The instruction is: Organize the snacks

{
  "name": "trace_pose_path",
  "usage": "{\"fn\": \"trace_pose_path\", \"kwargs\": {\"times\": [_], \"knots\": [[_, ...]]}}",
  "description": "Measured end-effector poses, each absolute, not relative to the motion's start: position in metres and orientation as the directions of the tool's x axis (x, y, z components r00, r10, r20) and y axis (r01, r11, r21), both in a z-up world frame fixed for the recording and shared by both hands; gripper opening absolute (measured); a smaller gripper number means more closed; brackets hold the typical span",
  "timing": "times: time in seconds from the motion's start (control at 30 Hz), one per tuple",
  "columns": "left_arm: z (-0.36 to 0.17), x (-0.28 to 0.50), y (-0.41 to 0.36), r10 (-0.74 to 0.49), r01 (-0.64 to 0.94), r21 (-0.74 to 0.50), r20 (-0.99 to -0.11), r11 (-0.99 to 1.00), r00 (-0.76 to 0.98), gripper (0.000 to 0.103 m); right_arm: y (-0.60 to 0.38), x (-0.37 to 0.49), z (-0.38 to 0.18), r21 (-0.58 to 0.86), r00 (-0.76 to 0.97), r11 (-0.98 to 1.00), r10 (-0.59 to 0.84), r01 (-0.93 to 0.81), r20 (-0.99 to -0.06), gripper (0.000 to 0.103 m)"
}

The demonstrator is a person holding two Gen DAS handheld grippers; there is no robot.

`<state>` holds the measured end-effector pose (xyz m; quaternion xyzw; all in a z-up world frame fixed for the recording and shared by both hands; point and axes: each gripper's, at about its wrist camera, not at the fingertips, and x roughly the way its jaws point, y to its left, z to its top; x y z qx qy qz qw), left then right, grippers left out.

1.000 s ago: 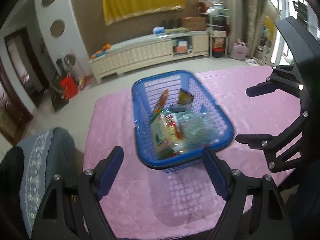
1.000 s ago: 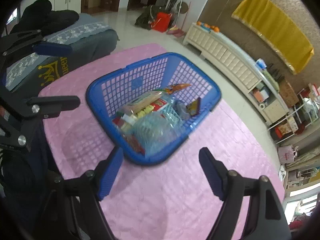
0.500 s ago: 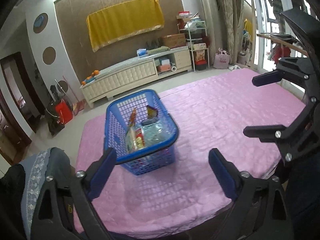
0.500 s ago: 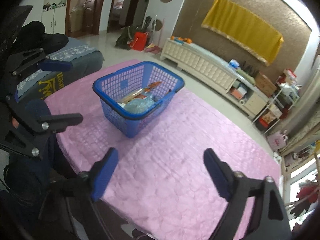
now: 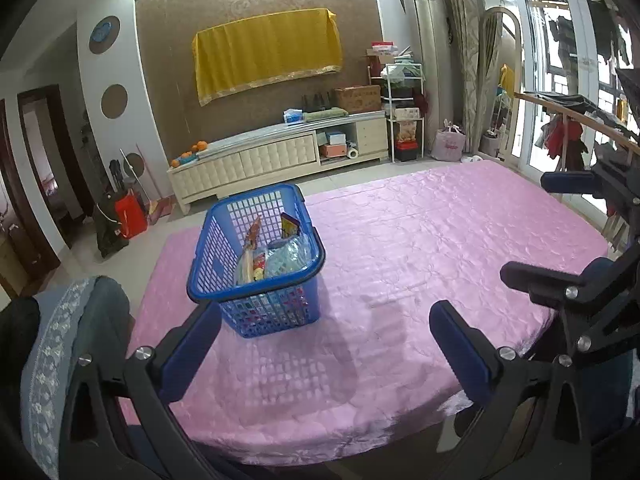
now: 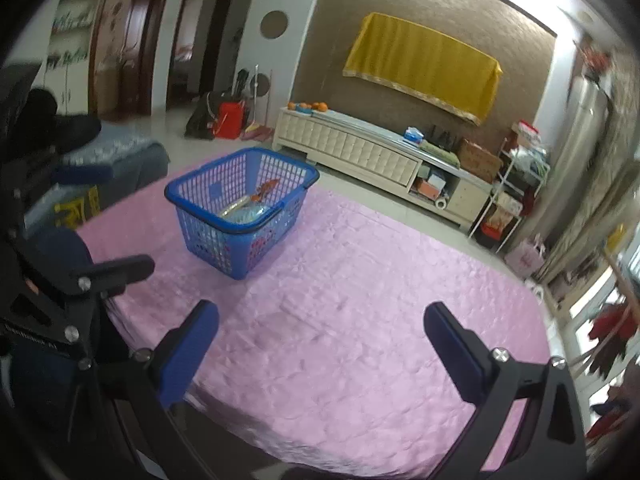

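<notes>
A blue plastic basket [image 5: 276, 312] stands on the pink-covered table [image 5: 420, 240], left of the middle. Several snack packets [image 5: 276, 258] lie inside it, one orange packet upright. My left gripper [image 5: 325, 308] hangs near the table's front edge, short of the basket; its jaws are opening with nothing between them. My right gripper [image 6: 321, 307] is over the bare cloth [image 6: 360, 300] to the right of the basket [image 6: 224, 248], its jaws also opening on nothing. Each gripper shows at the edge of the other's view: the right gripper [image 5: 532, 226], the left gripper [image 6: 116, 220].
A grey-blue upholstered seat [image 5: 60, 340] stands against the table's left side. Beyond the table's far edge are tiled floor and a long cream cabinet [image 5: 272, 160]. A wooden rail [image 5: 580, 116] and windows run along the right.
Both grippers have drawn back from the basket, which now looks smaller and farther off. Their jaws stand wider. The right view has rolled closer to level.
</notes>
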<state>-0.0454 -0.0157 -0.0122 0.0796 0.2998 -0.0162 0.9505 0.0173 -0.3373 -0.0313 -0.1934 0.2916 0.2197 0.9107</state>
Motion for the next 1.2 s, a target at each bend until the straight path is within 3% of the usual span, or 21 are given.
{"fn": "trace_pose_path", "kwargs": {"times": [1.2], "knots": [[-0.008, -0.056, -0.016, 0.017, 0.066, 0.126, -0.567, 0.990, 0.823, 0.103, -0.340, 0.003, -0.022, -0.123, 0.724, 0.845, 0.360, -0.520, -0.589, 0.103]]}}
